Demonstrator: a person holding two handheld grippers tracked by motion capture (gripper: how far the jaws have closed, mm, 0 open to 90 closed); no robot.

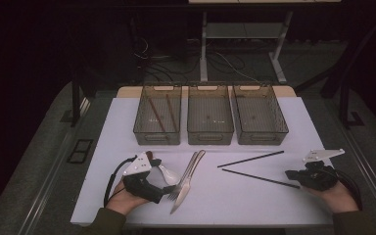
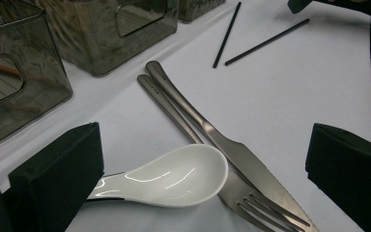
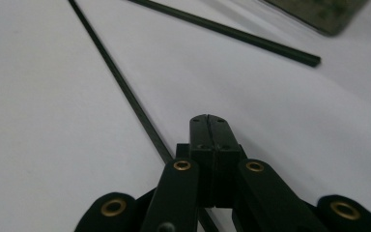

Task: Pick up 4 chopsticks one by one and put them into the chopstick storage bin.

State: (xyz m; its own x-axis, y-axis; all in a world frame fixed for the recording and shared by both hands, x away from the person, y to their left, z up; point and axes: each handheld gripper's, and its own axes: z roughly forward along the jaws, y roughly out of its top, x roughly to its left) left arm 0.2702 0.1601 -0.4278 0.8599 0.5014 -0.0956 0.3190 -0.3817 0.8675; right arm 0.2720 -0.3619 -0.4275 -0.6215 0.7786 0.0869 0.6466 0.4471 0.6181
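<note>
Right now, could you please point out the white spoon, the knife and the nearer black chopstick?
white spoon [image 2: 174, 176], left gripper view, its bowl.
knife [image 2: 251, 166], left gripper view, its blade.
nearer black chopstick [image 1: 259, 178], high view, mid-shaft.

White table top is carrying three clear bins in a row at its far edge. Lying on it near-left: white spoon, fork and knife, overlapping. Two black chopsticks are lying right of centre.

Three see-through bins in a row at the back of the white table — two brown sticks inside the left one. Floor cables behind.
</note>
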